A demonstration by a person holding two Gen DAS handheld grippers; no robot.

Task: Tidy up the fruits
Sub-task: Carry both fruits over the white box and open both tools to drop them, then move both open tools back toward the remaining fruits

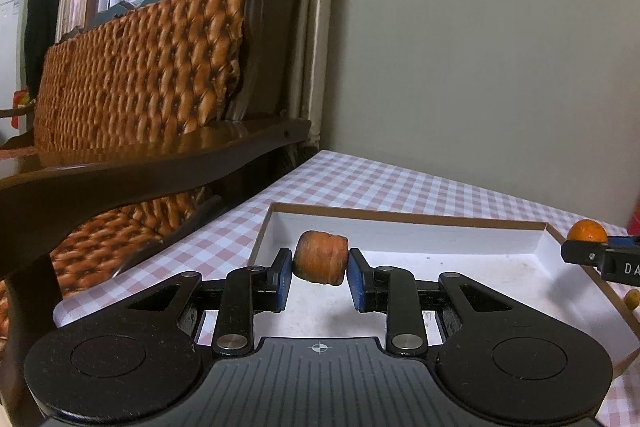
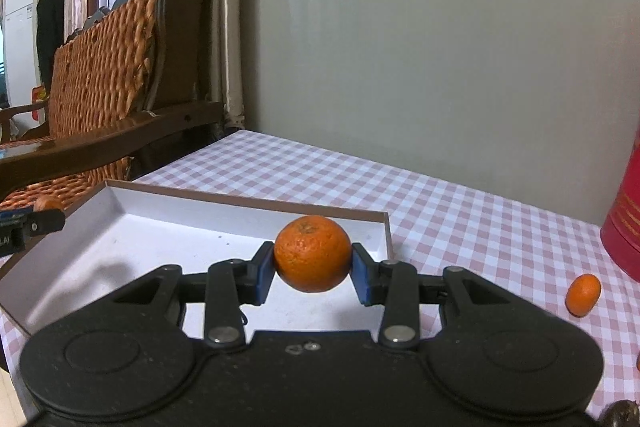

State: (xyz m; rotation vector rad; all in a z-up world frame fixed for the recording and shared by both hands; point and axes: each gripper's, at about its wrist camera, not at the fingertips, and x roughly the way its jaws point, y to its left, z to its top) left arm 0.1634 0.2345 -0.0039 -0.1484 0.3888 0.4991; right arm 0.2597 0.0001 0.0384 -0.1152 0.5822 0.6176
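Observation:
My left gripper (image 1: 319, 269) is shut on a squat, wrinkled brown-orange fruit (image 1: 320, 257) and holds it above the left part of a shallow white box (image 1: 460, 239) with a brown rim. My right gripper (image 2: 313, 263) is shut on a round orange (image 2: 313, 253) and holds it above the right part of the same box (image 2: 160, 223). The right gripper and its orange (image 1: 587, 231) show at the right edge of the left wrist view. The left gripper's finger (image 2: 32, 225) shows at the left edge of the right wrist view.
The box lies on a table with a pink checked cloth (image 2: 460, 211). A small orange fruit (image 2: 583, 294) lies on the cloth right of the box, near a red container (image 2: 624, 219). A dark wooden sofa with orange cushions (image 1: 140, 75) stands left of the table. A grey wall is behind.

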